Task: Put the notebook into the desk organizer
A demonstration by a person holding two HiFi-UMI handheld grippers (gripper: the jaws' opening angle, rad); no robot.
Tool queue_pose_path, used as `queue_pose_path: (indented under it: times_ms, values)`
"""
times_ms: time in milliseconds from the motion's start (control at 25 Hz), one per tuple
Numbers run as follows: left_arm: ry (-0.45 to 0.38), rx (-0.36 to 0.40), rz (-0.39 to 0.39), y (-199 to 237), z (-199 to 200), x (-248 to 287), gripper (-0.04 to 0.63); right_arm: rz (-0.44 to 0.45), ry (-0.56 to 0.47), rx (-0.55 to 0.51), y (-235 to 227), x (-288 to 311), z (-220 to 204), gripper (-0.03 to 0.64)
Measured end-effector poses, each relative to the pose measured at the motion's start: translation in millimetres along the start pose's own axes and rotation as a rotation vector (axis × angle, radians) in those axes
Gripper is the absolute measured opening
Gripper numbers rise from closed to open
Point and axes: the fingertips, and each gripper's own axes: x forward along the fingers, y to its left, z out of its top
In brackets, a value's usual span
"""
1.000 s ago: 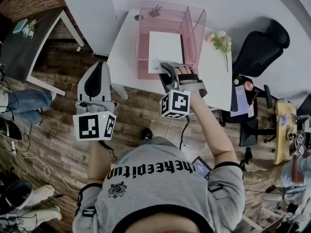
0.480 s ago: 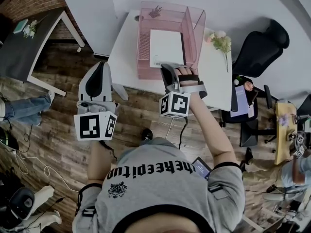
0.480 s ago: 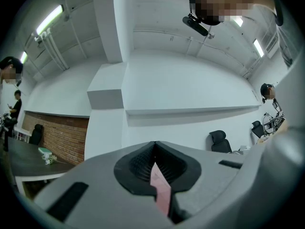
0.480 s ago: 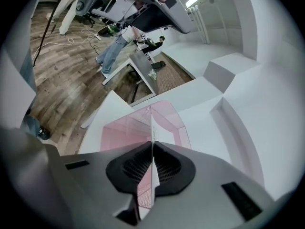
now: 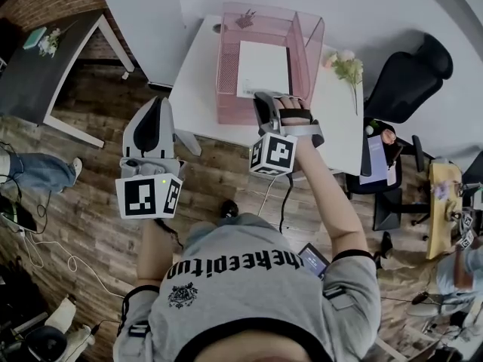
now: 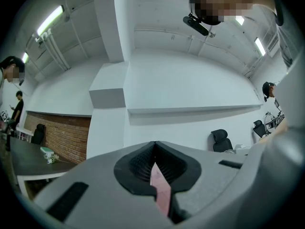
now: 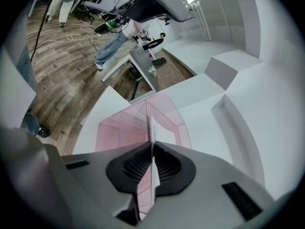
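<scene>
Pink mesh organizer (image 5: 226, 74) holds the notebook (image 5: 263, 68), right gripper (image 5: 266, 98) jaws just clamped on its near edge, left gripper (image 5: 156, 102) jaws clenched empty; next, I'd say, push it home and release.

One notebook (image 5: 263, 68), one desk organizer (image 5: 227, 81), two tools (image 5: 155, 104) (image 5: 264, 101)

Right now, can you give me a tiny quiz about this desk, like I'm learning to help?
1. True or false: the notebook lies outside the desk organizer.
2. What colour is the desk organizer? A blue, B pink, C green.
3. Which hand-held gripper is at the organizer's front edge?
Key: 1 false, the notebook is inside it. 2 B. 3 the right hand-held gripper; its jaws have just been closing and now pinch the notebook's near edge.
</scene>
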Motion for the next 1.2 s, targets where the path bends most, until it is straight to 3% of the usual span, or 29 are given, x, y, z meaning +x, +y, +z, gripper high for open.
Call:
queue_pose_path:
  times_ms: [440,680,800,1040,1200]
  values:
    - [-0.008,-0.013,-0.034,3.8,4.3,-6.7,0.005,0.028,0.006,0.123,6.2,-7.8,7.0,0.084]
    - [-0.003,-0.018,-0.083,7.7,12.1,-12.2,0.005,-0.025,0.019,0.232,-3.3,-28.0,18.0,0.063]
    - [-0.007,-0.019,-0.116,6.8,18.2,-15.9,0.005,-0.08,0.02,0.322,-12.5,-43.8,22.4,0.003]
    - [-0.014,-0.033,-0.177,3.9,26.2,-27.5,0.005,-0.086,-0.059,0.623,-20.4,-77.0,41.8,0.002]
    - [-0.017,-0.042,-0.218,0.0,29.4,-38.1,0.005,-0.107,-0.087,0.767,-22.0,-100.3,50.2,0.002]
